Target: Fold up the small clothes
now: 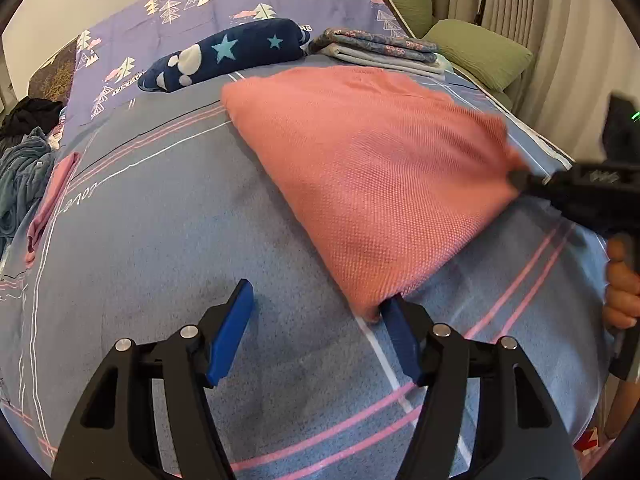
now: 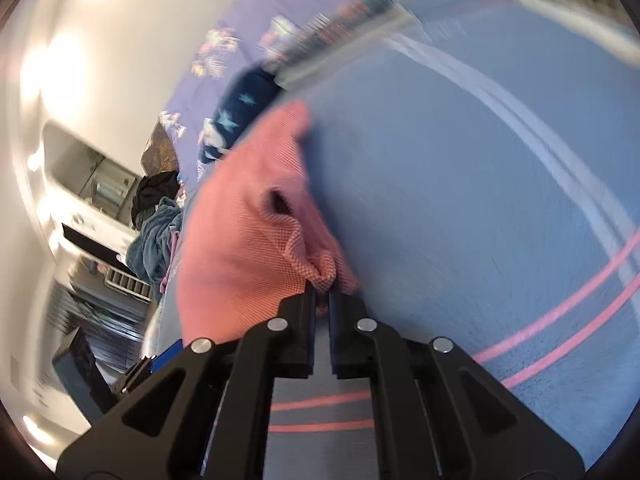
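Observation:
A pink knit garment (image 1: 372, 168) lies on the blue striped bedspread (image 1: 160, 240), pulled into a triangle. My left gripper (image 1: 320, 332) is open and empty, and its right finger (image 1: 400, 340) sits just beside the garment's near corner. My right gripper (image 2: 322, 296) is shut on the garment's right corner (image 2: 320, 272) and lifts it off the bed. It also shows in the left wrist view (image 1: 520, 178), gripping that corner at the right. The right wrist view is blurred by motion.
A dark blue star-pattern bundle (image 1: 228, 56) and a folded floral stack (image 1: 380, 50) lie at the far side. A small pink folded piece (image 1: 52, 196) lies at the left. Blue and black clothes (image 1: 20, 160) are piled at the left edge. Green cushions (image 1: 480, 52) lie at the far right.

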`<action>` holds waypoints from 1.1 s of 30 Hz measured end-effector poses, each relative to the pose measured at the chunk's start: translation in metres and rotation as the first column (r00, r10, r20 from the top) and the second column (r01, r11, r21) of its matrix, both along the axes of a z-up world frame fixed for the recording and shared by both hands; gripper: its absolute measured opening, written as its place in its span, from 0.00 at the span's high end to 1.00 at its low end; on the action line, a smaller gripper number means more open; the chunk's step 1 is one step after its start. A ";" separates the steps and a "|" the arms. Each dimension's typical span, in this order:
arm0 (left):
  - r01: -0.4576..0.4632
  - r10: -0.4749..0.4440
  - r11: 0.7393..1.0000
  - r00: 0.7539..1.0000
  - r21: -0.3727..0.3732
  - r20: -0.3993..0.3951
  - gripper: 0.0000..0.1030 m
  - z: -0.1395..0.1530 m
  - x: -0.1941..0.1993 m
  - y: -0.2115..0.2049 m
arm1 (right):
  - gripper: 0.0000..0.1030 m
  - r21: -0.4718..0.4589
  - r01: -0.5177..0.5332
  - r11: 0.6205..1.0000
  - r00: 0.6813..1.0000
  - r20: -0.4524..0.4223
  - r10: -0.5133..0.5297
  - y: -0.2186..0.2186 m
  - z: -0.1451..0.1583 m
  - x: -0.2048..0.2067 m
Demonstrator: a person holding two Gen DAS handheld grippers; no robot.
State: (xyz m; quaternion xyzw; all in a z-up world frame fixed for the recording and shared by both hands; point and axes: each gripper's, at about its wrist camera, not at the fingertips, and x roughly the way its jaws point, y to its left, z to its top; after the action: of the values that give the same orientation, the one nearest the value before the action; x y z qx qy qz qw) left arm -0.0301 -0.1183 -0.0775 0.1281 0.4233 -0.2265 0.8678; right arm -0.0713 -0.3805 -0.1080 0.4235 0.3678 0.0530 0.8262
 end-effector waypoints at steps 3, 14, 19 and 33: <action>0.029 -0.029 1.000 1.000 -0.005 -0.007 0.40 0.005 -0.003 0.004 | 0.87 -0.096 -0.043 0.995 0.999 -0.003 0.042 0.007 0.015 0.002; 0.117 -0.143 0.944 0.988 -0.310 -0.063 0.75 0.058 0.028 0.004 | 0.54 -0.192 -0.087 0.978 0.991 0.088 0.105 -0.026 0.071 0.052; 0.117 -0.139 0.971 0.986 -0.210 -0.090 0.75 0.027 0.052 -0.027 | 0.54 -0.174 -0.185 0.967 0.977 0.071 0.199 -0.033 0.073 0.115; 0.164 -0.222 0.940 0.960 -0.298 -0.172 0.59 0.013 0.058 -0.025 | 0.95 -0.154 -0.413 0.897 0.910 -0.089 0.404 0.002 0.042 0.267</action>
State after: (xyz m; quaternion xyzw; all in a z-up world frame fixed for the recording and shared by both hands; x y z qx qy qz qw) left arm 0.0283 -0.1434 -0.0647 0.0208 0.4583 -0.3804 0.8030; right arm 0.1953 -0.3784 -0.0665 0.2662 0.4741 0.1820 0.8193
